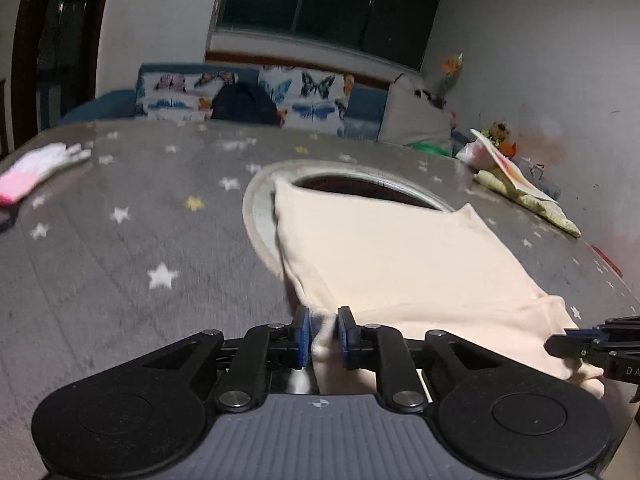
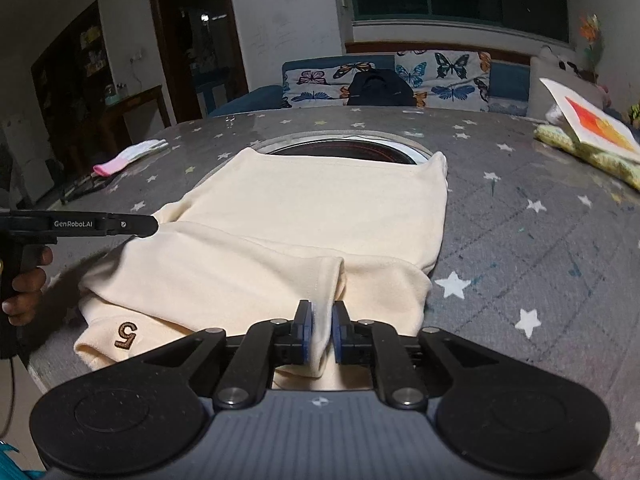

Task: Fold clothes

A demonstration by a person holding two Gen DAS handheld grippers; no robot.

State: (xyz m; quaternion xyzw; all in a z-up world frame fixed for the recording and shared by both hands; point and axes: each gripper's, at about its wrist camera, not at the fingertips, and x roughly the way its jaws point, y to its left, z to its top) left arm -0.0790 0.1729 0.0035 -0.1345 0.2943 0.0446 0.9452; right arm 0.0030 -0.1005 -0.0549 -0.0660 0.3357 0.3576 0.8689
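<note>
Cream shirt point(image 2: 304, 216) lies partly folded on the grey star-patterned tabletop point(image 2: 540, 248), its near edge bunched up where both tools grip it. Nearest, the right gripper point(image 2: 321, 330) has its blue-padded jaws pinching a fold of the cream cloth, and the left gripper point(image 1: 324, 330) likewise has its jaws pressed onto a gathered bit of the same hem. A brown embroidered "5" point(image 2: 127, 335) shows on the sleeve near the left edge. Farther on, the shirt's far end overlaps a round recessed opening point(image 2: 348, 146) in the tabletop. Beyond it to the left rests a pink-and-white glove point(image 2: 130, 156); to the right, a booklet point(image 2: 596, 124) sits on a yellow-green cloth point(image 2: 592, 158). A butterfly-print sofa point(image 2: 448, 76) stands behind.
</note>
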